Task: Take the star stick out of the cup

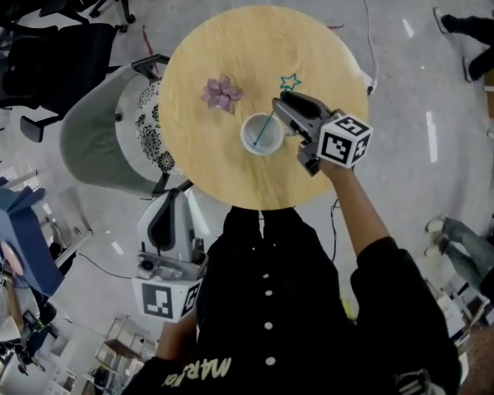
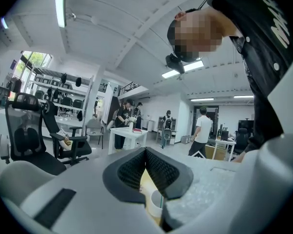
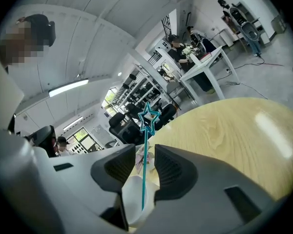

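Observation:
A white cup (image 1: 262, 134) stands near the middle of the round wooden table (image 1: 230, 39). A teal star stick (image 1: 266, 124) leans out of it, its star up and to the right. My right gripper (image 1: 283, 102) reaches in from the right, over the cup's rim. In the right gripper view the stick (image 3: 145, 150) rises upright between the two pads with a small gap on each side, so that gripper (image 3: 140, 153) is open. My left gripper (image 1: 171, 197) hangs below the table's near edge; its pads meet at the tips (image 2: 145, 151), with the cup (image 2: 155, 204) seen beyond.
A purple folded paper flower (image 1: 221, 93) lies on the table left of the cup. A grey shell chair (image 1: 107, 130) stands against the table's left side. Black office chairs (image 1: 41, 56) are at the far left. A person's legs (image 1: 477, 35) show at the upper right.

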